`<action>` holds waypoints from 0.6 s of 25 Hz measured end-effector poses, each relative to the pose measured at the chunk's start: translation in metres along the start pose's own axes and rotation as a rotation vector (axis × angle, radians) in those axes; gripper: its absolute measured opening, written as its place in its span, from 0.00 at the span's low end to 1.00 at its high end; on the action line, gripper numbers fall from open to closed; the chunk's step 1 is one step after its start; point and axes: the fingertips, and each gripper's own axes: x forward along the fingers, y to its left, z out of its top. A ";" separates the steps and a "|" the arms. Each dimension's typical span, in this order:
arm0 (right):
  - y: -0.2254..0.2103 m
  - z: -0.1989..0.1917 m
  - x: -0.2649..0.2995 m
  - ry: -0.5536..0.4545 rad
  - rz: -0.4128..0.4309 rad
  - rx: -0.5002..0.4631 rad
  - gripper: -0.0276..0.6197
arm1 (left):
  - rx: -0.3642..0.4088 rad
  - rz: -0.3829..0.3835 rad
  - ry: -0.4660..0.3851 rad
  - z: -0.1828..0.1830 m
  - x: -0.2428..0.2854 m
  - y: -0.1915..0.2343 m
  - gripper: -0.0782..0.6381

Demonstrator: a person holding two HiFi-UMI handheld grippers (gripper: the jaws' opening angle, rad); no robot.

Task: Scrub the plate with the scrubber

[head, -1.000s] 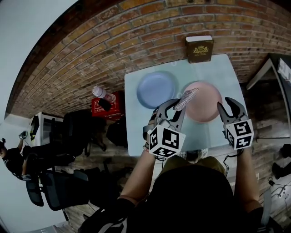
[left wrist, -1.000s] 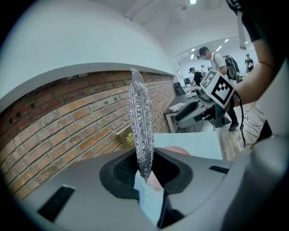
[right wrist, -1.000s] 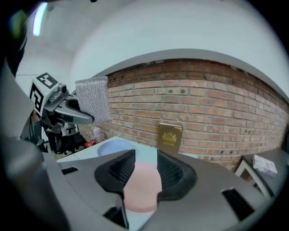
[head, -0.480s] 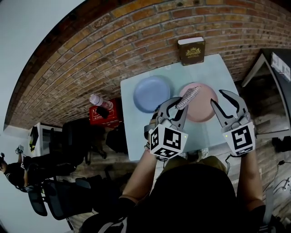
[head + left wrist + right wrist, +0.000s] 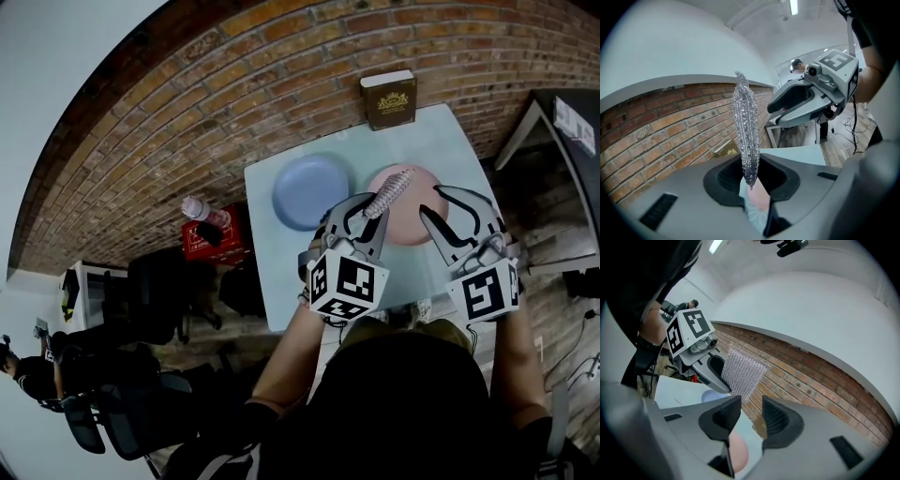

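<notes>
Table [image 5: 277, 267] is noted bearing blue plate [image 5: 311, 190], at 9 o'clock of pink plate [image 5: 410, 214]. Right claw [image 5: 432, 200], jaws apart and empty, has been brought in over the pink plate's 3 o'clock edge since the earlier frame. Left claw [image 5: 364, 217] is clamped on the lower end of the scrubber [image 5: 389, 190]. The scrubber is held above the pink plate, its long axis laid 7 to 1 o'clock, free tip toward 1.

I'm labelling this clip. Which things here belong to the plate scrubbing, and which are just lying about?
In the job: scrubber, gripped in the left claw; pink plate below it; open right claw.
Lying about: blue plate, book, bottle.
</notes>
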 end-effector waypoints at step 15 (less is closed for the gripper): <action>-0.003 -0.007 0.006 0.024 0.015 0.028 0.10 | 0.007 -0.030 -0.010 0.005 0.013 -0.002 0.23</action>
